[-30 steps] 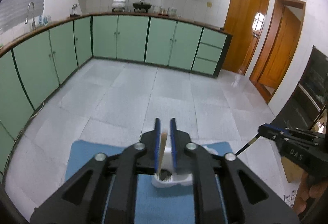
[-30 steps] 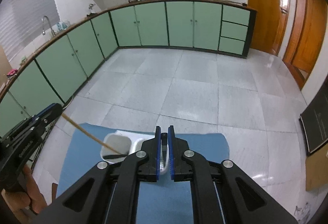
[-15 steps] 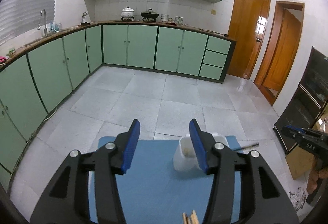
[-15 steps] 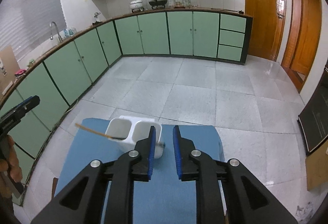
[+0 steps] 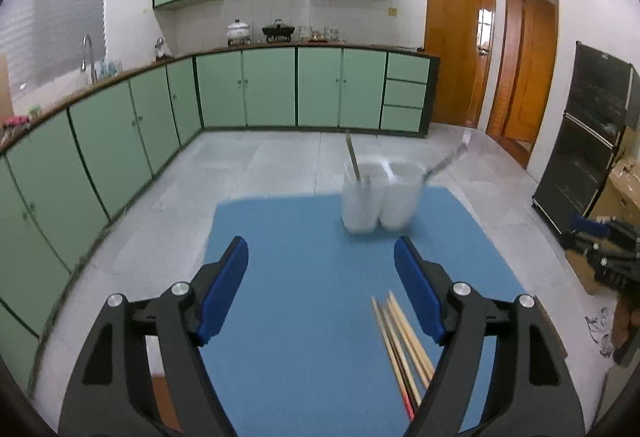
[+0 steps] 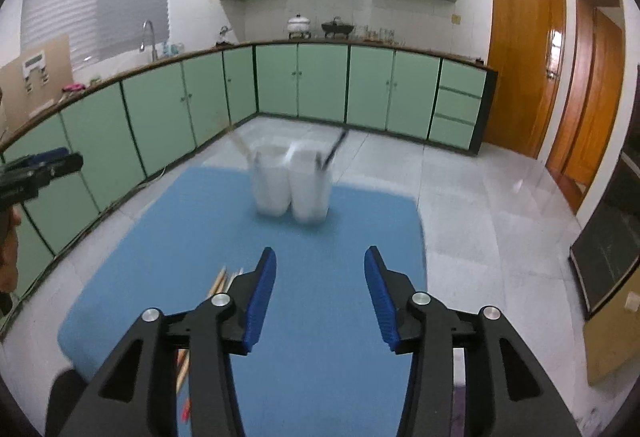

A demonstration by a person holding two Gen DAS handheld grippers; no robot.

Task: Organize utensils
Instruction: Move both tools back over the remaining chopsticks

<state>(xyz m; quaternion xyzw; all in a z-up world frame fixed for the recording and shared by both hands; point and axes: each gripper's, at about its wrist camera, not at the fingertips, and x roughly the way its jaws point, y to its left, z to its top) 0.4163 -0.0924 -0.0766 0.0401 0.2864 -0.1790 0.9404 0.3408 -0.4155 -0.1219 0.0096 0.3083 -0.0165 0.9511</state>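
- Both of your grippers have pulled back from the white two-cup utensil holder point(image 5: 379, 197), which now stands at the far end of the blue mat point(image 5: 304, 301), well ahead of the fingertips; a second ago each claw was right over it.
- Your left gripper point(image 5: 321, 293) was pinched on a wooden chopstick a second ago; its jaws have just been opening and now stand spread wide with nothing between them. That chopstick point(image 5: 354, 159) now stands in the holder's left cup, leaning over the rim.
- Your right gripper point(image 6: 320, 297) was pressed together on a thin dark-handled utensil; its jaws have just been opening too and now stand apart, with only bare mat between them. The dark utensil point(image 6: 334, 151) now sits in the right cup; blur keeps me from telling what kind it is.
- Two items look sorted, then, one in each cup.
- Several wooden chopsticks point(image 5: 400, 341) lie loose on the near part of the mat, just inside your left gripper's right finger. In the right wrist view the same bundle shows just left of that gripper's left finger.
- My reading is that you are between deliveries. The bundle is the likely next pick, and your left claw is already nearly over it.
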